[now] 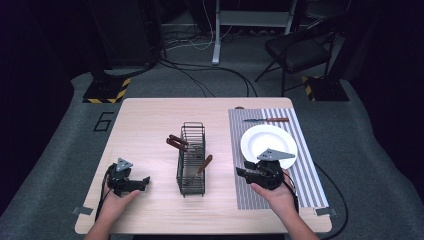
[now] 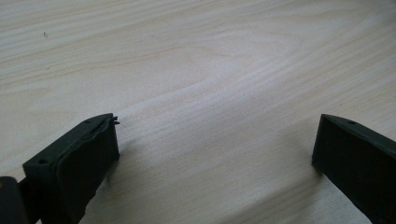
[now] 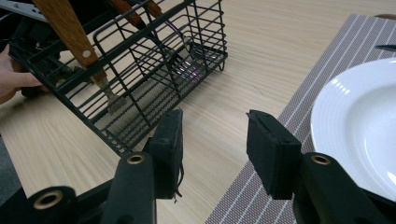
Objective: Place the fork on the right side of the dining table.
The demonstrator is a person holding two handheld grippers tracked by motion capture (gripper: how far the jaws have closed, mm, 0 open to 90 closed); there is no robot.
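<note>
A black wire basket (image 1: 191,159) stands mid-table with several wooden-handled utensils (image 1: 205,163) leaning in it. My right gripper (image 1: 242,172) hovers at the striped placemat's (image 1: 305,170) left edge, just in front of a white plate (image 1: 268,143). It points left toward the basket (image 3: 154,60). In the right gripper view its jaws (image 3: 215,116) stand open with nothing between them, and the plate (image 3: 359,126) lies at the right. My left gripper (image 1: 142,182) rests near the table's front left, open over bare wood (image 2: 217,135).
A wooden-handled knife (image 1: 266,120) lies on the placemat behind the plate. In the right gripper view the other hand (image 3: 14,79) shows beyond the basket. A folding chair (image 1: 297,50) and cables sit on the floor past the table.
</note>
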